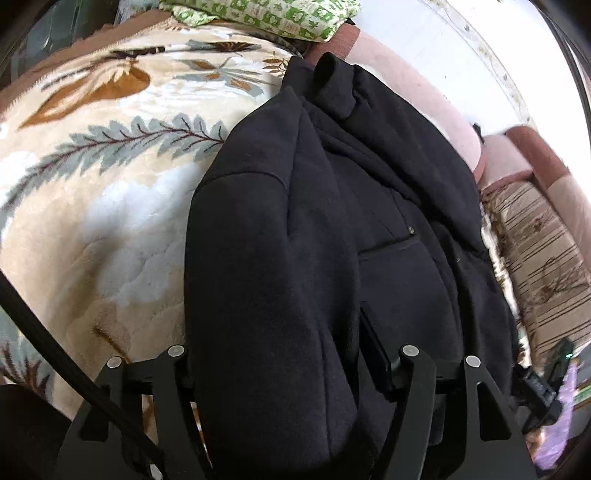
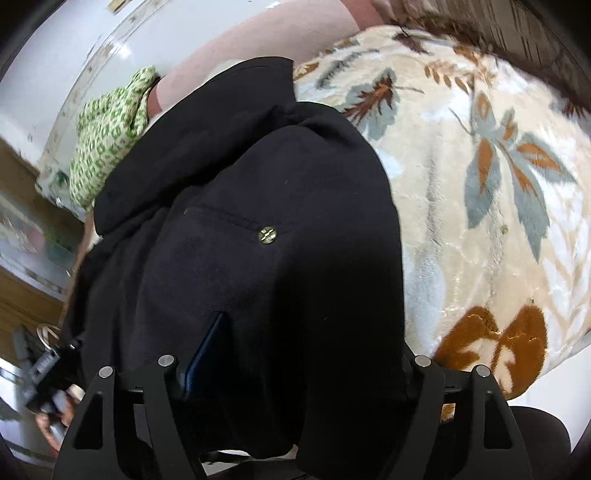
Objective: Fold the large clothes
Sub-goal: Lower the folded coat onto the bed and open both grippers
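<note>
A cream plush blanket [image 1: 110,192] printed with grey-blue and rust leaves covers the bed and serves as the ground for everything else; in the right wrist view it [image 2: 480,184] spreads out to the right of the garment. On it lies the large dark navy jacket [image 1: 314,240], partly folded lengthwise, with one sleeve laid over the body and its cuff [image 1: 328,74] at the far end; the jacket's near hem drapes over the tongs in both views. In the right wrist view the jacket [image 2: 258,221] fills the centre, and a small brass snap button [image 2: 267,235] sits at the end of a stitched pocket seam on its front. Beyond the jacket's far end, at the blanket's edge, lies a crumpled green-and-white patterned cloth [image 1: 266,14], seen to the jacket's left in the right wrist view [image 2: 107,147]. Beside the jacket, off the blanket, is a striped brown-and-beige cushion [image 1: 539,266]. The left tongs [image 1: 291,369] stand spread wide with jacket fabric bunched between the fingers, though whether they pinch it cannot be told. The right tongs [image 2: 295,373] are likewise spread wide under the hem, their hold equally unclear.
</note>
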Motion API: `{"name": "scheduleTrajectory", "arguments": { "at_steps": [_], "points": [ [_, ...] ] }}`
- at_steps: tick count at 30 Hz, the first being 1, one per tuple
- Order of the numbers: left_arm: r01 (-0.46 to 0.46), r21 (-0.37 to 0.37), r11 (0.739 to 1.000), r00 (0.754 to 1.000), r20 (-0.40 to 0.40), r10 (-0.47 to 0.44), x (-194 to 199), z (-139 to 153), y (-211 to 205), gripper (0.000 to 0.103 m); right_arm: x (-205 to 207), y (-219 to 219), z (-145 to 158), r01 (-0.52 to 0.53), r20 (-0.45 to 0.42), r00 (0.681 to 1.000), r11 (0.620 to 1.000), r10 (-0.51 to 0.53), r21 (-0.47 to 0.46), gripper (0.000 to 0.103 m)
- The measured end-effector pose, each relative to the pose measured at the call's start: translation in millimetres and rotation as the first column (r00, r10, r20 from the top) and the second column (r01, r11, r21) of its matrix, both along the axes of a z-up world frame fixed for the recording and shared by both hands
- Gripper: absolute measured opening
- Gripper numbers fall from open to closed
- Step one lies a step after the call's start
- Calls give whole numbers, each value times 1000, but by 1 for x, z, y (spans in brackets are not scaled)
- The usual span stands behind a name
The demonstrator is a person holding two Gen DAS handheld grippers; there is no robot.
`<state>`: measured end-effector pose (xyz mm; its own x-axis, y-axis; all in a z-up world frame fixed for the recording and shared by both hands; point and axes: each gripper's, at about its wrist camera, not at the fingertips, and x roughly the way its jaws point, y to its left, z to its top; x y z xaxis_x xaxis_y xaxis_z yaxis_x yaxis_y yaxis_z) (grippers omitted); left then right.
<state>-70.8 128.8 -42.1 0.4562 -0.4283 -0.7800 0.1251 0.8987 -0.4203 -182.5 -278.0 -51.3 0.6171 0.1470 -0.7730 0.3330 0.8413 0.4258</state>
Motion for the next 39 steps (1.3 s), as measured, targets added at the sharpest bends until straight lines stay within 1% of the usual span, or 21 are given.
{"name": "scheduleTrajectory", "arguments": {
  "at_steps": [1, 2, 3, 4, 5, 6, 8, 9, 11, 16, 20, 23, 25, 28, 33, 36, 37, 39],
  "points": [
    [10, 18, 1000, 1000, 10, -10, -3, 2, -2, 52, -3, 2, 2, -8, 9, 1000, 1000, 8, -6, 76],
    [21, 31, 999, 1000, 19, -22, -6, 4, -4, 40, -6, 5, 3, -15, 19, 1000, 1000, 15, -11, 70],
    [25, 54, 998, 999, 33, -27, -8, 6, -6, 36, -8, 7, 4, -21, 25, 999, 1000, 21, -18, 63],
    [22, 82, 996, 998, 49, -26, -11, 9, -7, 27, -10, 8, 6, -27, 31, 999, 999, 28, -28, 58],
    [20, 100, 995, 998, 60, -26, -13, 11, -9, 22, -11, 8, 7, -28, 32, 999, 999, 29, -32, 45],
    [17, 110, 994, 998, 65, -24, -15, 13, -9, 20, -10, 7, 7, -26, 31, 999, 999, 26, -26, 30],
    [-2, 129, 992, 997, 76, -8, -19, 18, -9, 16, -12, -1, 6, -8, 52, 999, 1000, 7, 30, 19],
    [-9, 136, 991, 997, 82, -3, -20, 20, -9, 15, -14, -5, 6, -1, 65, 998, 998, -3, 57, 17],
    [-28, 151, 988, 995, 103, 12, -24, 28, -8, 14, -18, -14, 10, 19, 96, 995, 995, -29, 100, 15],
    [-45, 158, 986, 988, 154, 21, -28, 51, -9, 14, -25, -29, 37, 37, 184, 981, 991, -60, 127, 14],
    [-32, 160, 987, 978, 209, -3, -23, 72, -17, 14, -21, -31, 65, 27, 246, 968, 994, -53, 108, 14],
    [-24, 122, 992, 970, 241, -7, -11, 94, -19, 14, -6, -26, 87, 13, 282, 959, 997, -35, 81, 13],
    [-23, 95, 995, 967, 255, -2, 1, 107, -20, 14, 7, -22, 103, 7, 314, 949, 998, -25, 59, 13],
    [-30, 60, 998, 963, 268, 13, 24, 126, -20, 14, 31, -21, 125, 12, 347, 937, 999, -29, 49, 13],
    [-66, 48, 997, 954, 297, 49, 71, 151, -22, 14, 78, -24, 155, 42, 371, 928, 999, -45, 17, 13],
    [-90, 31, 995, 957, 281, 78, 107, 158, -20, 14, 112, -27, 168, 56, 369, 928, 998, -46, -16, 13],
    [-102, 22, 995, 960, 266, 92, 126, 161, -20, 14, 124, -28, 171, 64, 365, 930, 997, -48, -33, 13],
    [-118, 13, 993, 964, 241, 112, 151, 162, -19, 14, 148, -30, 177, 79, 356, 933, 995, -52, -62, 13]
  ]
}}
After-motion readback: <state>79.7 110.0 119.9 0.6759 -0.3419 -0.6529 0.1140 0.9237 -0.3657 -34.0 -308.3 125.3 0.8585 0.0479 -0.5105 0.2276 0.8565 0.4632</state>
